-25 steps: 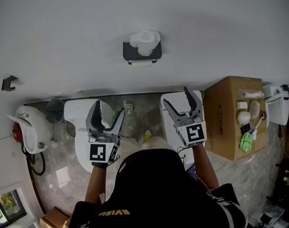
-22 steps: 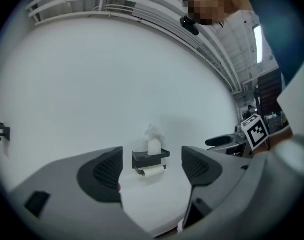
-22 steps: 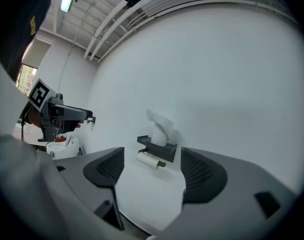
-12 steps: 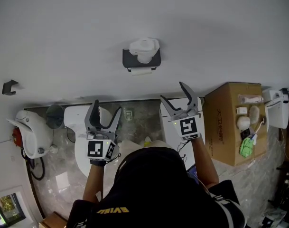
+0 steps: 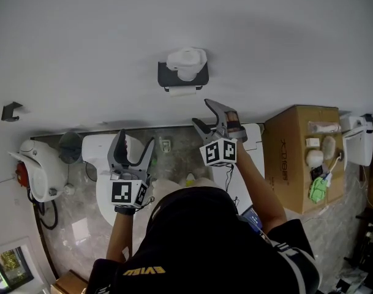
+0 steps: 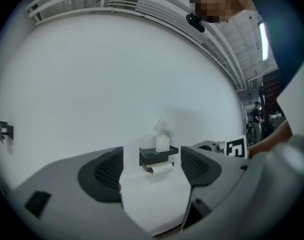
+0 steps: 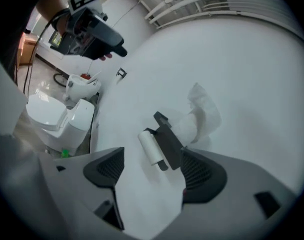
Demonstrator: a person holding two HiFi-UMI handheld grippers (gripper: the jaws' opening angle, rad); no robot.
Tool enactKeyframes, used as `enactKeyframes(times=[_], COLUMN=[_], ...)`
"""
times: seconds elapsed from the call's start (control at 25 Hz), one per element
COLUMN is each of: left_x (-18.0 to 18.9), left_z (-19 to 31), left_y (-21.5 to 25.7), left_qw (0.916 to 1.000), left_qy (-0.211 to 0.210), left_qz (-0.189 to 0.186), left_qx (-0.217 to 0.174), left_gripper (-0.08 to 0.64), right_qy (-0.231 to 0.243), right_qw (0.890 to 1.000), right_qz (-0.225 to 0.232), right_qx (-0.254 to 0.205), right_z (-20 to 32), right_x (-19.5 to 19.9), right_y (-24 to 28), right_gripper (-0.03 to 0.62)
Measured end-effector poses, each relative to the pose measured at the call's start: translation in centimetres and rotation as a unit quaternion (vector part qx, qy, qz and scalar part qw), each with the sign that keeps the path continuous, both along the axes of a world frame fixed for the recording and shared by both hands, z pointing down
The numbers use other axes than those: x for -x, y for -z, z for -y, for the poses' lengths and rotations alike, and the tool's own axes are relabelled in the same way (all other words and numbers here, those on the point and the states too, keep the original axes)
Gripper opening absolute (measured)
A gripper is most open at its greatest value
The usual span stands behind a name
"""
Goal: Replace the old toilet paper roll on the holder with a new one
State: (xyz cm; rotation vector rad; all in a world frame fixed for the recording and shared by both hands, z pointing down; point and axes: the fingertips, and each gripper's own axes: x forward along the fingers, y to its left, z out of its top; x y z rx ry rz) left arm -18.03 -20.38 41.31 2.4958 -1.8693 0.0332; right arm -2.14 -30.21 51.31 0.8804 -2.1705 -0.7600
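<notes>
Well, my right fingers (image 7: 199,171) stand wide apart with nothing between them and touch nothing. They are tilted and aimed at the black wall-mounted paper holder (image 7: 167,143), near it but clear of it. My left fingers (image 6: 99,171) are just as open and empty, held level and further back from the wall. Under the holder's shelf hangs the thin, nearly spent white toilet paper roll (image 7: 151,149). On top of the shelf stands a fuller white paper roll (image 7: 194,121) with a loose crumpled tail. I judge the spent roll light, soft and easy to crush, so I would take it across its middle with a gentle squeeze. The fuller one should be light and squashy too, its tail apt to unwind.
</notes>
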Motion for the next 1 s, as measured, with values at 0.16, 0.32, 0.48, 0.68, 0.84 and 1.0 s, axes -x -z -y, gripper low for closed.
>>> enactKeyframes(times=[0.16,0.32,0.48,0.68,0.84,1.0], left_x=[-1.0,-1.4,-1.1,-0.2,0.1,0.2], left_z=[0.5,0.2,-0.2,-0.5,-0.4,-0.3], left_y=[1.4,1.8,1.4,2.3,3.4,3.4], left_qw=[0.9999,0.9997,0.9998,0.9999,0.9998,0.9998], left_qy=[-0.008,-0.017,-0.014,0.0,0.0,0.001], left_qz=[0.008,0.011,0.016,0.013,0.009,0.016], left_qx=[-0.011,-0.011,0.0,0.0,-0.019,-0.016], left_gripper=[0.367,0.367,0.367,0.365,0.362,0.362], right_qy=[0.008,0.017,0.025,0.021,0.022,0.019], right_qw=[0.999,0.993,0.975,0.975,0.972,0.969], right_qz=[-0.05,-0.106,-0.18,-0.185,-0.196,-0.206], right_qx=[-0.012,-0.052,-0.125,-0.124,-0.124,-0.134], right_z=[2.4,4.6,6.6,8.4,8.6,9.0], right_x=[2.3,4.6,6.3,7.8,8.2,8.6], right_y=[-2.7,-4.6,-5.6,-6.6,-6.9,-6.7], right_gripper=[0.353,0.353,0.347,0.33,0.325,0.299])
